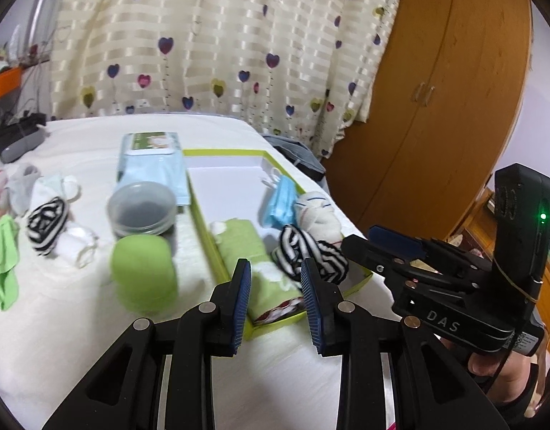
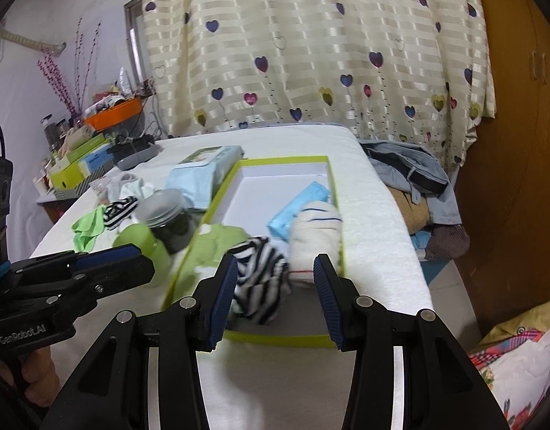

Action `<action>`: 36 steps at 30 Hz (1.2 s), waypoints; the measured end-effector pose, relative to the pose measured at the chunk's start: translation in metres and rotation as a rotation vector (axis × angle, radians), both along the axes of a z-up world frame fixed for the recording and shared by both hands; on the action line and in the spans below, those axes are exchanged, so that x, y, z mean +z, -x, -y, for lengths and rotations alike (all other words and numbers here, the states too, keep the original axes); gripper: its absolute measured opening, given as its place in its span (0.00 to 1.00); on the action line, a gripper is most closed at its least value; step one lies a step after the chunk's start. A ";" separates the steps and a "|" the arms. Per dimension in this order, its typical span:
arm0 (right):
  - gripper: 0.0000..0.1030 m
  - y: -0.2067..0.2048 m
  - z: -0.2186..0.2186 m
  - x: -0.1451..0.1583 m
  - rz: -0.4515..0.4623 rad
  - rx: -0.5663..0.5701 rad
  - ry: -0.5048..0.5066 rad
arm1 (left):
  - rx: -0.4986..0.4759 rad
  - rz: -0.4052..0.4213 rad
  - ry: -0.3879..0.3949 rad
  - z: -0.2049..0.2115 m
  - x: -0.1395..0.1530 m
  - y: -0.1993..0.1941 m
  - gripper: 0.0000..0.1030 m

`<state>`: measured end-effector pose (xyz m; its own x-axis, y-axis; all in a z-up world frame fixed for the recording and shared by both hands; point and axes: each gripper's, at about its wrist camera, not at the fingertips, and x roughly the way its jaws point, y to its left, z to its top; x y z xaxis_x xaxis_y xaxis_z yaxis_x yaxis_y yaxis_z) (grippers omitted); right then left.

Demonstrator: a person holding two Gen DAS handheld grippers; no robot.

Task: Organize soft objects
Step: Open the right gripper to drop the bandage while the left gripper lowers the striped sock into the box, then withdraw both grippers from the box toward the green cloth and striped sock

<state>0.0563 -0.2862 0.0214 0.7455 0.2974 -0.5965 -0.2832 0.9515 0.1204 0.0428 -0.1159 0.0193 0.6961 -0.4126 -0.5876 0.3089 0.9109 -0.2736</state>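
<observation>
Looks roughly halfway to me. The green-rimmed box [image 1: 223, 154] sits toward the right edge of the white-covered bed [image 1: 95, 322], and it's already got a rolled green towel [image 1: 244, 247], a blue face mask [image 1: 280, 202], a black-and-white striped sock [image 1: 310, 251] and a cream sock bundle [image 1: 319, 215] packed at its near end; the far end of the box is bare. Still out on the bed, toward the left edge: another striped sock [image 1: 47, 224], a loose green cloth [image 1: 2, 258], some white socks [image 1: 79, 243] and a green roll [image 1: 144, 276] just beside the box. Both grippers are empty, with jaws apart and nothing between the pads: left gripper [image 1: 275, 297] hangs over the box's near corner, right gripper [image 2: 275, 297] over its near edge. My guess: the left-side pile goes in next.
</observation>
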 end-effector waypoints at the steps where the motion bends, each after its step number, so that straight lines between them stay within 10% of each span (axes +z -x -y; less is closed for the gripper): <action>1: 0.44 0.002 -0.003 0.001 0.002 0.005 0.002 | 0.008 0.003 0.000 -0.004 0.000 0.002 0.27; 36: 0.53 0.024 -0.079 0.003 0.022 0.212 -0.012 | 0.250 -0.011 -0.026 -0.090 -0.015 0.020 0.30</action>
<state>0.0323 -0.2073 0.0242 0.6787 0.4555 -0.5761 -0.4793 0.8691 0.1226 0.0224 -0.0264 0.0043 0.7681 -0.2128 -0.6040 0.0699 0.9654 -0.2512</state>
